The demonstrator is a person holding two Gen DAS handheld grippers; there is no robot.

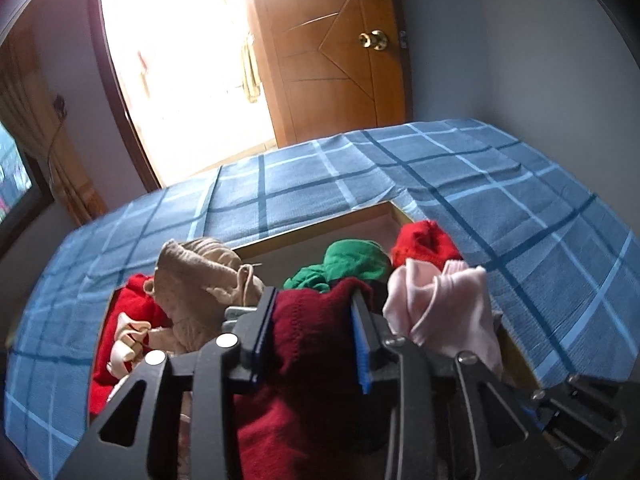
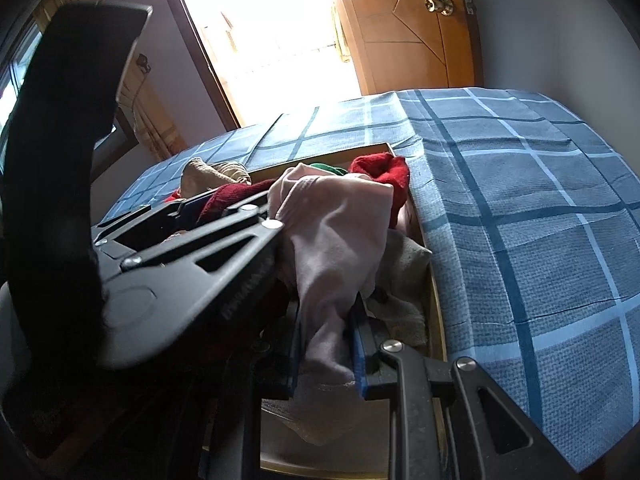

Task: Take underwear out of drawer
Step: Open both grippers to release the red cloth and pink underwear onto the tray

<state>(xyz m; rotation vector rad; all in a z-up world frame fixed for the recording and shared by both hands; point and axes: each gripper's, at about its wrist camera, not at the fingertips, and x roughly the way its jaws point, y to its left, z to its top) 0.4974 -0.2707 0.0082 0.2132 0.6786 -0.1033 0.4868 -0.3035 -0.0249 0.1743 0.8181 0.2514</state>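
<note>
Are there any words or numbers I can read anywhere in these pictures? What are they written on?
No word or number can be read for sure.
Raised lettering runs along the left gripper arm in the right wrist view: too blurred and dark to read.
The screen at the left edge of the left wrist view shows only coloured blurs.
The clothes in the drawer, the checked bedcover and the door carry no writing.

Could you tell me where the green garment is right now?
In the left wrist view, the green garment lies in the drawer, between the beige piece and the bright red one.
</note>
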